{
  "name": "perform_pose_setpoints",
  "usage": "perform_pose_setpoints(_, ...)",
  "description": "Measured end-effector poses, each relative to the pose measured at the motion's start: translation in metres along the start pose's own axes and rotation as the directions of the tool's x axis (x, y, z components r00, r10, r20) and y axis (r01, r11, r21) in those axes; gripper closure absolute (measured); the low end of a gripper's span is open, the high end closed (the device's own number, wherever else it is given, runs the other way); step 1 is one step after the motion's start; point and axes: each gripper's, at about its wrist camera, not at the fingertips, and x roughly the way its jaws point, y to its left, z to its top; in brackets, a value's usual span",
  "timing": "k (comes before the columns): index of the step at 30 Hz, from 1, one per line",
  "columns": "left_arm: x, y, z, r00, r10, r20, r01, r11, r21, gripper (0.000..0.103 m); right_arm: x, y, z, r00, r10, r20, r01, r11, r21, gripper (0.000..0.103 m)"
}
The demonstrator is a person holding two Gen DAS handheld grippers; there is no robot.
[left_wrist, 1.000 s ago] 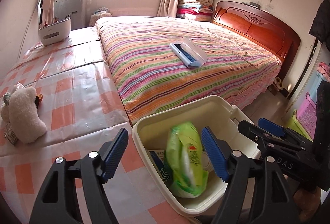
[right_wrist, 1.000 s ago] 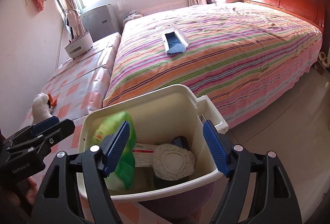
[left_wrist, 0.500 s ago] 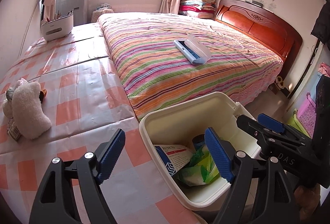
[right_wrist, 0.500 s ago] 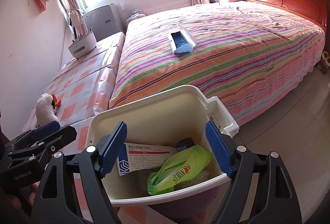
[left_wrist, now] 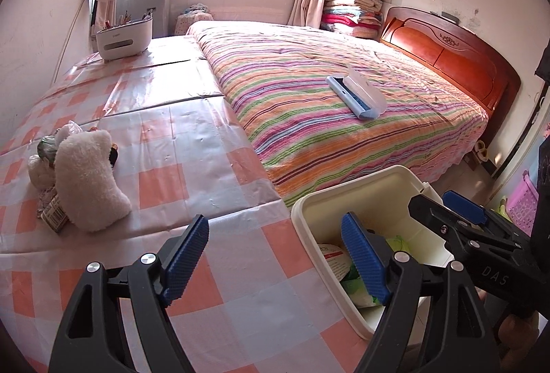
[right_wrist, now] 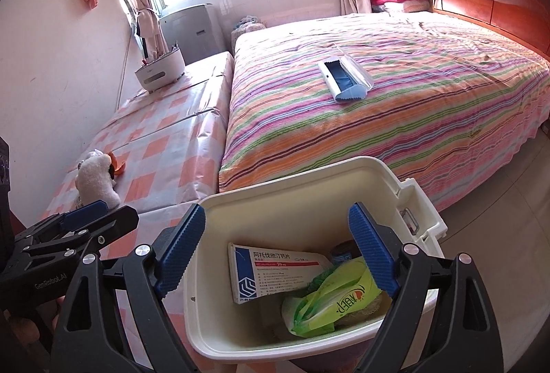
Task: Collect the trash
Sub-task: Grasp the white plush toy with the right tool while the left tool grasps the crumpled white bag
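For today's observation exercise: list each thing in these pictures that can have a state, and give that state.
Left gripper: open, empty.
Right gripper: jaws opening, nothing between them.
Trash bin: lidless, partly filled.
Green packet: lying in the bin.
Medicine box: tilted in the bin.
Brush case: lid open, on the bed.

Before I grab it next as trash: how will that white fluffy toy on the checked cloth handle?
The white fluffy toy looks soft, so it would likely squash and flop in a claw. Probably light. Lying flat, it seems unlikely to roll.

right tongs (right_wrist: 276, 251) opening, empty | bin (right_wrist: 422, 201): green packet (right_wrist: 338, 304), medicine box (right_wrist: 268, 271)
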Motion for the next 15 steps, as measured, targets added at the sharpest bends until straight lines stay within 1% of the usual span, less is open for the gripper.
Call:
perform_pose_setpoints(6, -0.011, 0.041, 0.003, 0.998, 0.068, 0.007, -0.068, 0.997, -0.028, 0.026, 0.013, 0.039, 0.008, 0.999, 0.050, -0.009, -0.050, 0.997, -0.052, 0.018)
perform_pose_setpoints(9, -0.020, 0.066, 0.003, 0.995, 0.103, 0.019, -0.101, 0.993, -0.060, 0.026, 0.020, 0.061, 0.011, 0.997, 0.079, -0.019, -0.081, 0.994, -0.078, 0.016)
perform_pose_setpoints(15, -0.035, 0.117, 0.003, 0.987, 0.159, 0.030, -0.153, 0.979, -0.132, 0.026, 0.035, 0.100, 0.011, 0.992, 0.121, -0.047, -0.126, 0.984, -0.124, 0.016)
